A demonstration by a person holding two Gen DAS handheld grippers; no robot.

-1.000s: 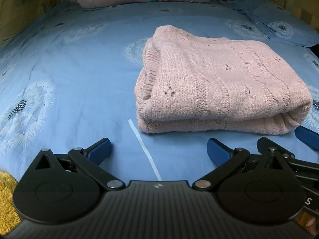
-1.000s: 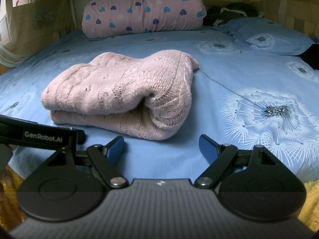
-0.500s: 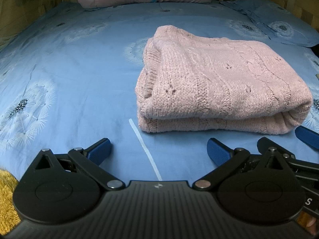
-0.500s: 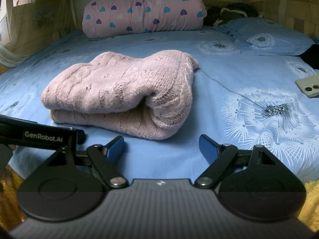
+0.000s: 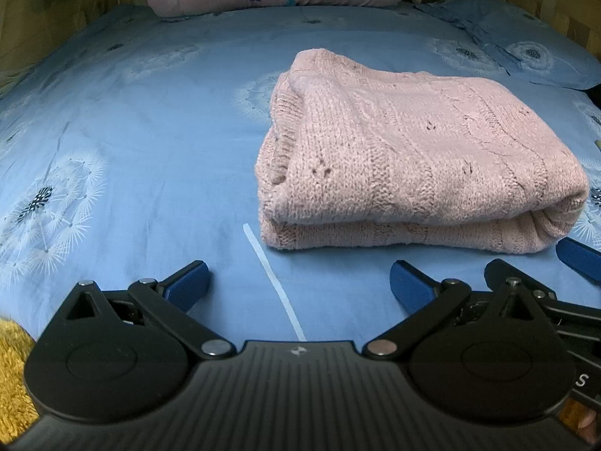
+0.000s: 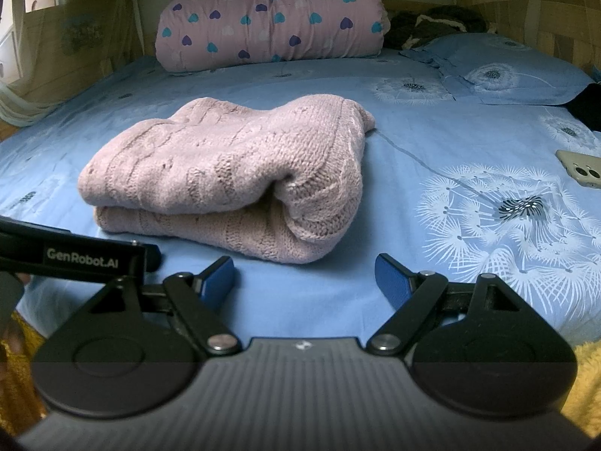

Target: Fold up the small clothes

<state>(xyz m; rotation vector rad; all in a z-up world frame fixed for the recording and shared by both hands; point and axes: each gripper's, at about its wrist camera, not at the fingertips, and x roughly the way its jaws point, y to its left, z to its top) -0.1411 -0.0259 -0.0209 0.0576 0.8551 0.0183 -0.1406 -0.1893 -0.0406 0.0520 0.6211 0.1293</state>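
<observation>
A pink knitted sweater [image 5: 417, 158] lies folded into a thick bundle on the blue bed sheet [image 5: 150, 120]. My left gripper [image 5: 298, 280] hovers open just in front of the bundle's near left edge, nothing between its blue pads. In the right wrist view the same sweater [image 6: 233, 176] sits ahead and to the left, and my right gripper [image 6: 306, 276] stands open before its rolled right end, apart from it. The right gripper's blue pad [image 5: 580, 257] shows at the left view's right edge. The left gripper's black body [image 6: 75, 253] crosses the right view's lower left.
A pink heart-print quilt roll [image 6: 270, 18] lies along the headboard. A blue pillow [image 6: 507, 71] and dark clothing [image 6: 432, 26] sit at the back right. A phone [image 6: 580, 167] lies on the sheet at the far right. Yellow fleece [image 5: 15, 372] borders the bed's near edge.
A phone has appeared on the sheet at the right edge of the right wrist view and now lies further in. Both grippers and the sweater have stayed put.
</observation>
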